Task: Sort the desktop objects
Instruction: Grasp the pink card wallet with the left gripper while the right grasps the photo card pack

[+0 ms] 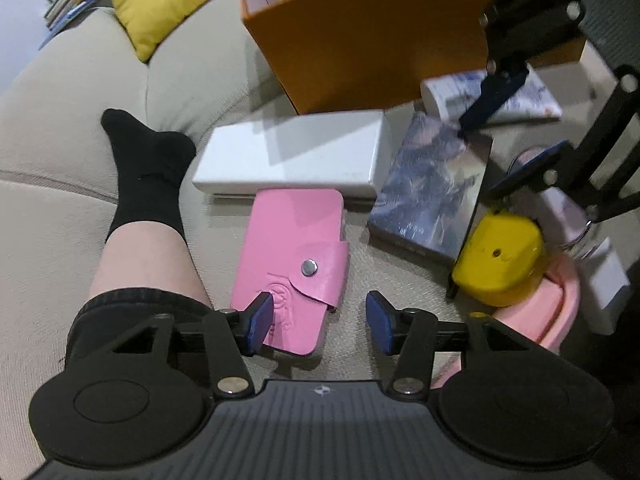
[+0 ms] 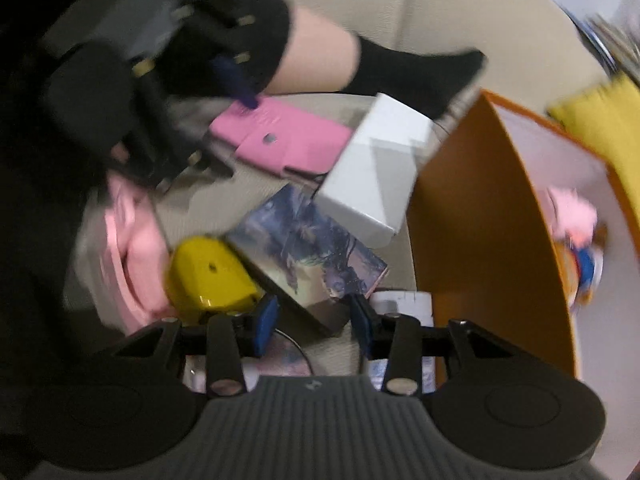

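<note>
The left hand-held gripper (image 1: 318,322) hangs spread over a beige sofa cushion (image 1: 52,200), one pad above a pink snap wallet (image 1: 294,248) lying flat. The right hand-held gripper (image 2: 314,318) stands apart, straddling a picture box's (image 2: 308,256) corner without pinching. Behind sit a white box (image 1: 296,154), orange box (image 1: 368,36) and yellow pillow (image 1: 168,0).

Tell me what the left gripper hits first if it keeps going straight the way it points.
Most likely the pink card holder: the left gripper stands open just above its near end, one pad over its edge. Depth is hard to judge, so it could meet the sofa cushion beside it.
</note>
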A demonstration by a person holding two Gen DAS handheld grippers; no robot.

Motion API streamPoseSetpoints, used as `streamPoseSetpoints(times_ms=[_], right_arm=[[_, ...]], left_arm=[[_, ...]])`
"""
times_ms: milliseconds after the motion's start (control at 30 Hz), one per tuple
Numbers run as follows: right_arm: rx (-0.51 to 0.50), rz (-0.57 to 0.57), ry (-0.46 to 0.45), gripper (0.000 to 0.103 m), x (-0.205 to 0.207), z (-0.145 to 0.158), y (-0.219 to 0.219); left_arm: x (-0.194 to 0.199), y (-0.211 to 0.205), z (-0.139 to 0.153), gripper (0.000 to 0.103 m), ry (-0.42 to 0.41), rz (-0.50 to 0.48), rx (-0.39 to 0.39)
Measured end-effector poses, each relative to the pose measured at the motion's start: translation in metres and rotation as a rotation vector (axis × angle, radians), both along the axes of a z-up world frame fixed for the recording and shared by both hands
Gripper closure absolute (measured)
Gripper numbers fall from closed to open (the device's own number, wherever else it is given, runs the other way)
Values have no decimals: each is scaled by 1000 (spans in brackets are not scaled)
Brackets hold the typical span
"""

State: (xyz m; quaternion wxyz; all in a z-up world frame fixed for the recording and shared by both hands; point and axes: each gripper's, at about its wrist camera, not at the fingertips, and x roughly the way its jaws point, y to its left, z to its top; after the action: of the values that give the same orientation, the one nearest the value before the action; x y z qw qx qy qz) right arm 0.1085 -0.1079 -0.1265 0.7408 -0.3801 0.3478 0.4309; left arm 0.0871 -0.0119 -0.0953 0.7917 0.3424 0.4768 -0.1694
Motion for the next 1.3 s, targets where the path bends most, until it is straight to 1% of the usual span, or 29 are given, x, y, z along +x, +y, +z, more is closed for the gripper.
streamPoseSetpoints(times_ms=[67, 167, 200, 233, 300, 367, 533, 567, 600, 633, 667, 733, 800, 867, 900, 933, 967, 1033, 1067, 1200, 1267, 1300], right_arm=[[-46, 86, -62, 59, -5, -2, 3], [-110, 209, -141, 58, -12, -6, 8], [-131, 241, -166, 57, -14, -8, 10], [-149, 266, -189, 54, -15, -10, 12], [-177, 308, -229, 48, -17, -16, 18], [-194, 340, -255, 43, -18, -20, 22], [-221, 388, -327, 43, -30, -28, 26], [-226, 395, -349, 45, -33, -30, 26], [-233, 406, -371, 46, -37, -32, 27], [-238, 413, -384, 49, -40, -33, 28], [-241, 415, -391, 54, -43, -32, 28], [-229, 401, -391, 59, -47, -27, 25], [-206, 374, -391, 63, -48, -23, 21], [-180, 349, -395, 68, -51, -18, 17], [-165, 335, -396, 70, -51, -15, 15], [-144, 313, -389, 72, -51, -10, 13], [-116, 285, -370, 74, -50, -3, 11], [-57, 230, -315, 77, -47, 12, 6], [-29, 200, -272, 77, -44, 21, 4], [94, 23, -8, 79, -14, 50, -5], [120, -82, 73, 79, 4, 55, -9], [126, -127, 119, 79, 12, 56, -11]], left_arm=[[4, -3, -6, 43, 15, 1, 31], [12, -8, -14, 35, 12, 1, 74], [14, -9, -14, 34, 9, 1, 75], [16, -9, -14, 33, 8, 2, 72], [20, -9, -16, 24, 7, 17, 71], [23, -7, -17, 23, 14, 34, 62], [24, -3, -15, 24, 23, 56, 32], [25, -3, -15, 28, 21, 57, 33], [25, -4, -14, 35, 12, 61, 33], [27, -4, -13, 36, 4, 70, 33], [28, -3, -12, 39, 9, 76, 23], [26, -1, -7, 50, 4, 83, -2], [20, 0, 1, 64, -20, 86, -25], [15, 2, 9, 68, -40, 97, -43], [14, 4, 12, 68, -45, 106, -61], [14, 7, 17, 68, -43, 120, -92], [13, 13, 23, 68, -30, 145, -138], [12, 22, 33, 68, 0, 183, -221], [11, 27, 39, 68, 19, 199, -269], [8, 45, 55, 68, 146, 256, -474], [10, 52, 55, 68, 194, 282, -536], [11, 53, 54, 68, 209, 290, -549]])
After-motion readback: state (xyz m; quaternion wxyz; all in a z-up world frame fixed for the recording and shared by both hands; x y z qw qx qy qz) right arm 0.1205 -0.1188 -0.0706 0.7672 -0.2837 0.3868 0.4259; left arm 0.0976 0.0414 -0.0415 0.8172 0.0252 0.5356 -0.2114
